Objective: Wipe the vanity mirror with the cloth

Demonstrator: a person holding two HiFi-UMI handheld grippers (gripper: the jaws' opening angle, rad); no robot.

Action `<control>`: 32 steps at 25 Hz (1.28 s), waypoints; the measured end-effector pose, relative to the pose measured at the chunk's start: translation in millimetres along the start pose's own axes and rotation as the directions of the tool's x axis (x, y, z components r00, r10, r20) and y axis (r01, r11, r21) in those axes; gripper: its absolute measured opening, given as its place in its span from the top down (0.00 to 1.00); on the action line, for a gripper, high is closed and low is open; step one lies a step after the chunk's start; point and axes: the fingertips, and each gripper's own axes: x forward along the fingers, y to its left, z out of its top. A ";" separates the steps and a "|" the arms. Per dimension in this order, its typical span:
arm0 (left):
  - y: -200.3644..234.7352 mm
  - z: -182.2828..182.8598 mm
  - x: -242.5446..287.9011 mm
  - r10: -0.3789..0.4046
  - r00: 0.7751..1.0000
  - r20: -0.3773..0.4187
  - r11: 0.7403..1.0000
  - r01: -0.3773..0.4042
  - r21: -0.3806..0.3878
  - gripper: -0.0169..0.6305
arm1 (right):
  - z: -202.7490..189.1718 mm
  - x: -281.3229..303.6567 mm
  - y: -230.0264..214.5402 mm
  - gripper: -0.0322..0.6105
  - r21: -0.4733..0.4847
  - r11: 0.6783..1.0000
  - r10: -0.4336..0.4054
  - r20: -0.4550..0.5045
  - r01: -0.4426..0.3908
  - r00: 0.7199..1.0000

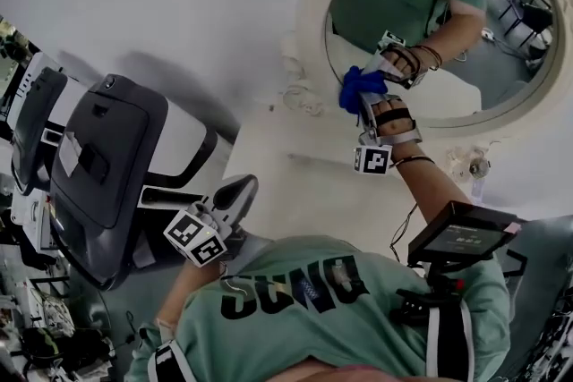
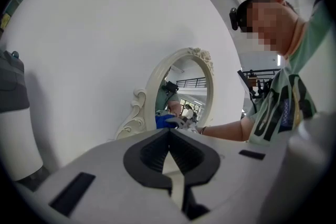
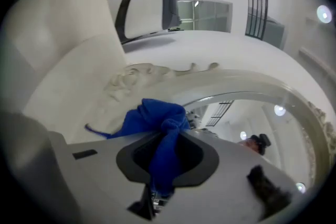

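Right gripper view first: the right gripper [image 3: 168, 134] has its fingers [image 3: 199, 157] clamped on the blue cloth [image 3: 157, 118]. A strip of it runs down between the pads, and a fat bunch bulges out past the tips. That bunch sits right at the carved white frame [image 3: 142, 76], where the glass of the vanity mirror [image 3: 247, 113] begins.

Over to the head view: the cloth [image 1: 358, 83] meets its own reflection at the left edge of the mirror [image 1: 501, 85]. It looks to be on the glass or just off it, but I can't swear to contact. The right gripper [image 1: 367, 98] reaches up over the white bench [image 1: 286, 174].

And the left gripper [image 1: 242, 190]? It's low by the person's body, well apart from the mirror. In the left gripper view its fingers [image 2: 147, 157] are closed together on nothing, and the left gripper [image 2: 169, 132] simply faces the mirror [image 2: 184, 97] across the bench.

My read is that the wipe is at its start, working in from the rim. To do it well:
- Lead with the soft bunch, not the hard fingertips, so only cloth meets the glass.
- Sweep in overlapping passes across the oval to the far side.
- Squeeze firmly so the cloth can't slip out.
- Go light by the carved frame and easy on the push, since the mirror may shift on the bench.
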 end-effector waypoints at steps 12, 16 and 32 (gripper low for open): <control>-7.0 -6.2 6.8 -0.017 1.000 -0.026 1.000 0.017 0.003 0.96 | -6.3 -0.6 40.6 0.87 0.117 0.987 0.106 0.015 -0.107 0.994; -8.1 6.8 10.2 -0.048 0.999 0.024 0.998 0.047 0.031 0.96 | 1.6 -7.4 26.3 0.87 0.116 0.976 0.179 0.050 -0.184 0.983; -26.8 54.4 15.7 -0.117 0.977 0.179 0.989 0.099 0.110 0.96 | -56.7 -83.5 -411.8 0.87 0.079 0.869 -0.484 -0.063 0.488 0.873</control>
